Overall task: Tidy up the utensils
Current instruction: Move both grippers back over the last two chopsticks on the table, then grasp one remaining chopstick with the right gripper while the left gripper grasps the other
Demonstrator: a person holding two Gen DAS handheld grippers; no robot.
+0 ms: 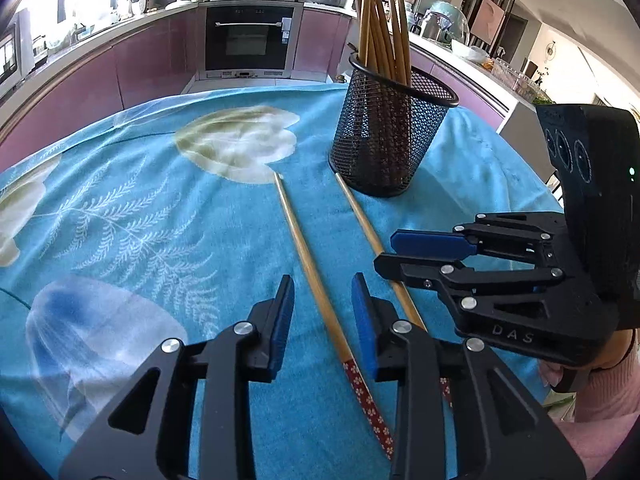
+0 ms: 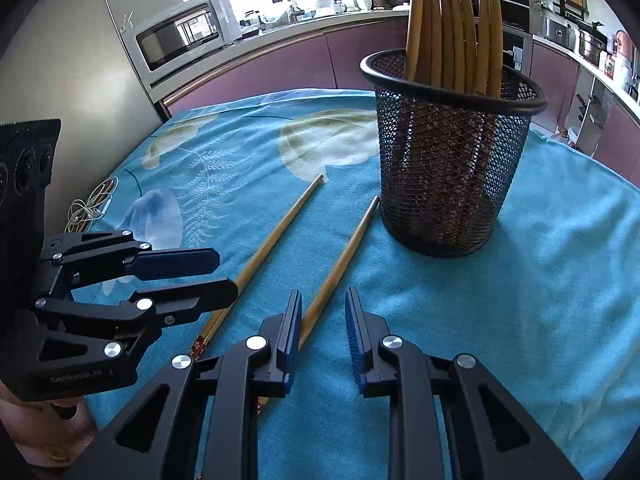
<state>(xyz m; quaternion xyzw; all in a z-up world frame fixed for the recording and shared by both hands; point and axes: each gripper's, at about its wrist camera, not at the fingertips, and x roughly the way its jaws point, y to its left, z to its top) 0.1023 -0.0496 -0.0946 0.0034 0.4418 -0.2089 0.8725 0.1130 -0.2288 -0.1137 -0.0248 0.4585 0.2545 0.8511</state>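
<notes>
Two bamboo chopsticks with red flowered ends lie side by side on the blue tablecloth. My left gripper is open and straddles the left chopstick, with a gap on each side of it. My right gripper is also open over the right chopstick, which runs close to its left finger without being pinched. Each gripper shows in the other's view: the right gripper and the left gripper. A black mesh cup holding several upright chopsticks stands just beyond the loose ones.
The table's far edge drops to a kitchen floor with purple cabinets and an oven behind. A tangle of white cord lies at the table's left edge. A microwave sits on the counter. A pink sleeve is at the right.
</notes>
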